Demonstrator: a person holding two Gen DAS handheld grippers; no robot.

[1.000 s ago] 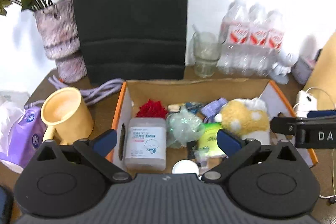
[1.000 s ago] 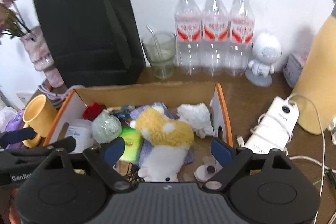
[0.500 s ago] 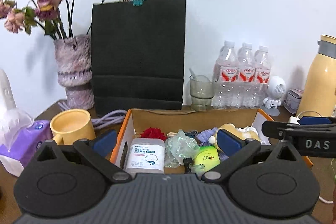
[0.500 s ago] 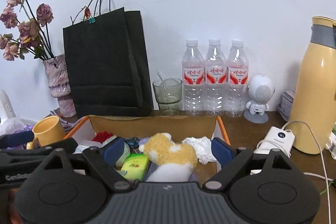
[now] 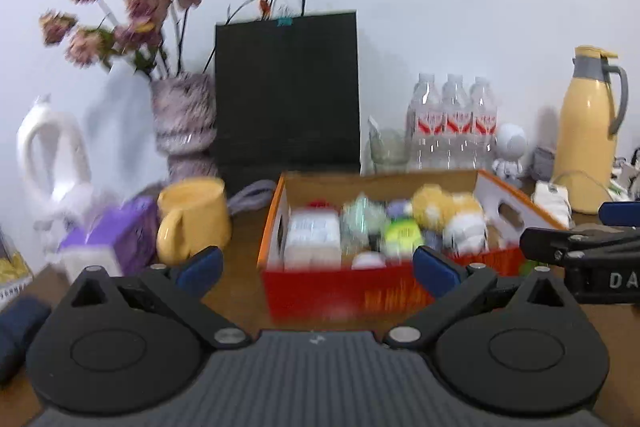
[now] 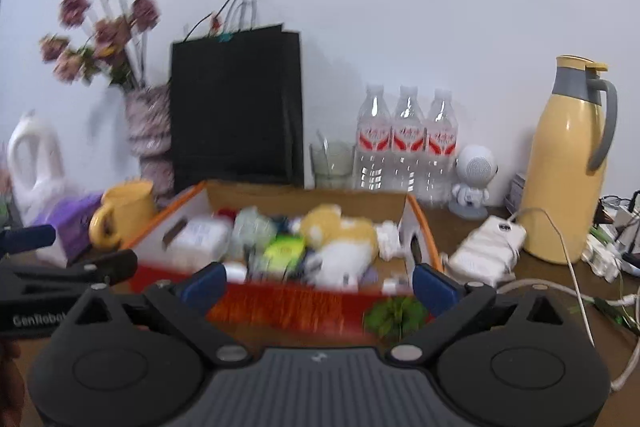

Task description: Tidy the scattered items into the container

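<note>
The cardboard box (image 5: 340, 291) with a red front wall and orange rims stands mid-table, also in the right wrist view as the box (image 6: 280, 303). Inside lie a yellow plush toy (image 5: 444, 207), a white jar (image 5: 314, 237), a green packet (image 5: 402, 235) and crumpled clear plastic (image 5: 360, 223). My left gripper (image 5: 318, 267) is open, short of the box front, with nothing held. My right gripper (image 6: 319, 283) has its jaws opening wide, with nothing gripped between them. A small green leafy thing (image 6: 394, 315) lies on the table by the box's front right corner.
Left of the box are a yellow mug (image 5: 194, 219), a purple tissue pack (image 5: 108, 243) and a vase of dried flowers (image 5: 182, 123). Behind stand a black paper bag (image 5: 286, 91), three water bottles (image 6: 406, 139) and a glass (image 6: 332, 163). A yellow thermos (image 6: 566, 167) and a white power bank (image 6: 486, 243) with cables are at the right.
Both grippers have pulled back from above the box and tilted up. The box's red front wall now shows. The right jaws stand a little wider.
</note>
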